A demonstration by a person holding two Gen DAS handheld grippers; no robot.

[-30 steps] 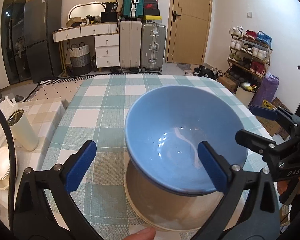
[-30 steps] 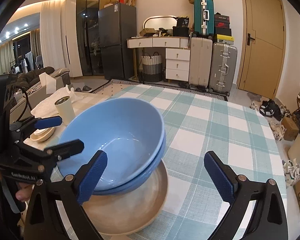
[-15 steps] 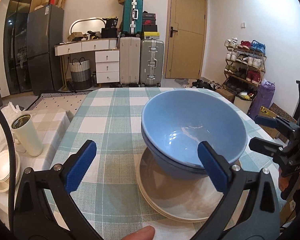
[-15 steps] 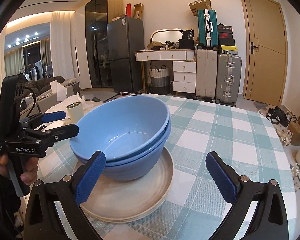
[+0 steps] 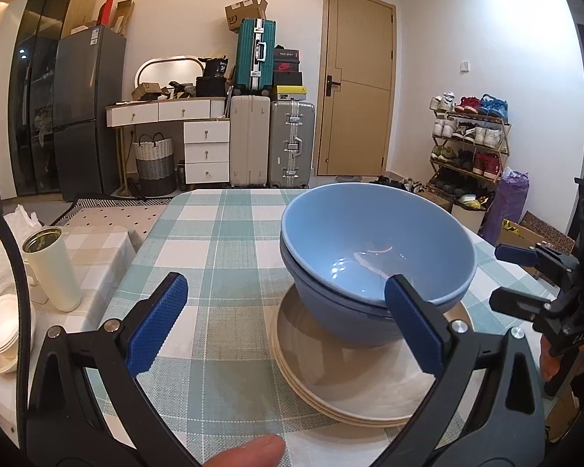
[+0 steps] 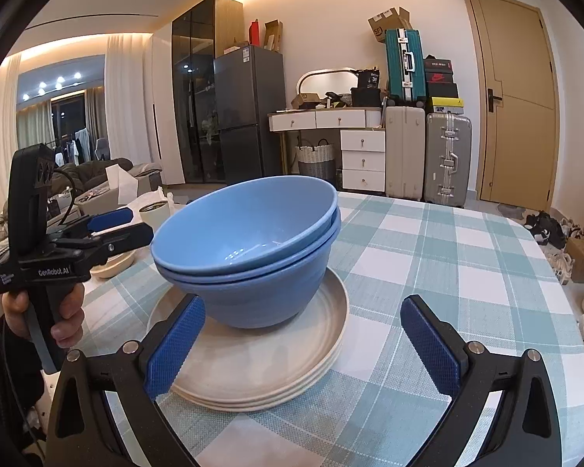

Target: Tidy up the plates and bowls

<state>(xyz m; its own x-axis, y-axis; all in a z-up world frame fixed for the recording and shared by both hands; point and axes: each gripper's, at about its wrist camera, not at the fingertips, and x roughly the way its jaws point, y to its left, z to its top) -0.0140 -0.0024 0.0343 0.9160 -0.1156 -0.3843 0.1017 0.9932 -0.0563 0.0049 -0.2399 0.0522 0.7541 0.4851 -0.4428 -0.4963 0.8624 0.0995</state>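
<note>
- Both hand-held grippers stood spread wide and held nothing: the left gripper had its blue pads on either side of the near edge of the plate stack without touching it, and the right gripper likewise hung open in front of the plates.
- Two blue bowls, nested one inside the other, sat upright on the stack of cream plates, toward the far side of the plates as seen from the right wrist.
- Those plates rested on the green-and-white checked tablecloth, near the table's near edge.
- Seen from the right wrist, the left gripper was to the left of the bowls, apart from them, with a hand around its grip.
- To the left of the bowls, off the tablecloth, stood a white tumbler with small white dishes beside it.
</note>
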